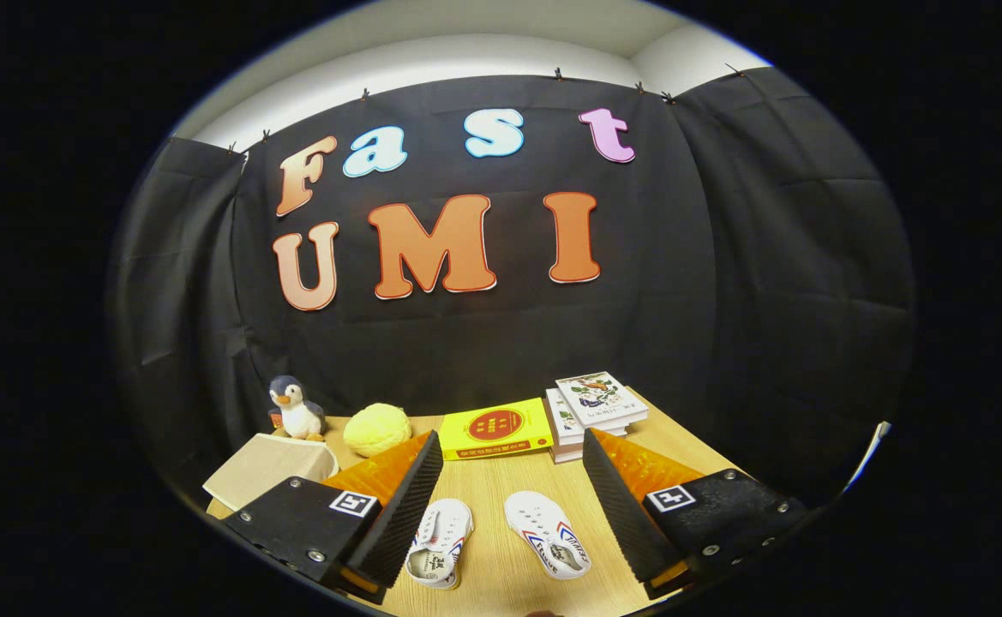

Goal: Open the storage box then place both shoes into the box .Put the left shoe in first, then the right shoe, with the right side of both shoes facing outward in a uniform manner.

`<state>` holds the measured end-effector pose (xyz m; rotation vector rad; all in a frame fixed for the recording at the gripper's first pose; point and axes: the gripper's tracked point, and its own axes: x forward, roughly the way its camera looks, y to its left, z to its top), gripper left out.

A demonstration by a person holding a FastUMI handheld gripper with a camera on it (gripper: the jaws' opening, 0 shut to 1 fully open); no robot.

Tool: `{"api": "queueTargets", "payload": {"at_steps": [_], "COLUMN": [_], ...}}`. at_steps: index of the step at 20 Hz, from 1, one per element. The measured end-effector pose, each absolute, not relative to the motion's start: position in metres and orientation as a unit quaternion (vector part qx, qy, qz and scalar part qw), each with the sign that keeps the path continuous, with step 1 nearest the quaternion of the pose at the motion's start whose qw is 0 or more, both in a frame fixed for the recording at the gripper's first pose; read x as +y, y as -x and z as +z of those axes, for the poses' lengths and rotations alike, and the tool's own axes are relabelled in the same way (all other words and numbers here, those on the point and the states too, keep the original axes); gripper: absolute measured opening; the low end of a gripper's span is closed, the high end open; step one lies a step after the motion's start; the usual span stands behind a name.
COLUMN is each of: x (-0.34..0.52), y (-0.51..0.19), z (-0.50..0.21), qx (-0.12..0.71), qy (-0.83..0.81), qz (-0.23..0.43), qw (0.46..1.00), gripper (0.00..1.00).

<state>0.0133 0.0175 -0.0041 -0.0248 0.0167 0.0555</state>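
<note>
A black cloth wall closes off the back of the booth, and in front of it a pale wooden bench [488, 488] carries everything I have to work with. My gripper [513, 480] hangs above the bench with its fingers spread wide apart and nothing held. Between them, down on the wood, lie two small white sneakers, one [441, 542] close to the left finger, the other [548, 533] nearer the middle, toes pointing away from me; I cannot tell which is the left shoe. Beyond the fingers sit a yellow book [495, 433] and a stack of books [593, 410]. Further left are a yellow ball of yarn [377, 427], a plush penguin [295, 409] and a beige fabric storage box [267, 467], its lid seemingly closed. As I judge it, nothing is done yet: the box needs opening, then both shoes go in.
</note>
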Motion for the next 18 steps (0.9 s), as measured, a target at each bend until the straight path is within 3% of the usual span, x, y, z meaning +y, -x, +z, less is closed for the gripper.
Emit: {"api": "queueTargets", "payload": {"at_steps": [9, 18], "x": [0.034, 0.090], "y": [-0.018, -0.025], "z": [-0.016, -0.060], "qx": [0.019, 0.101], "qy": [0.013, -0.058], "qz": [0.055, 0.155], "qw": [0.998, 0.981], "gripper": [0.98, 0.98]}}
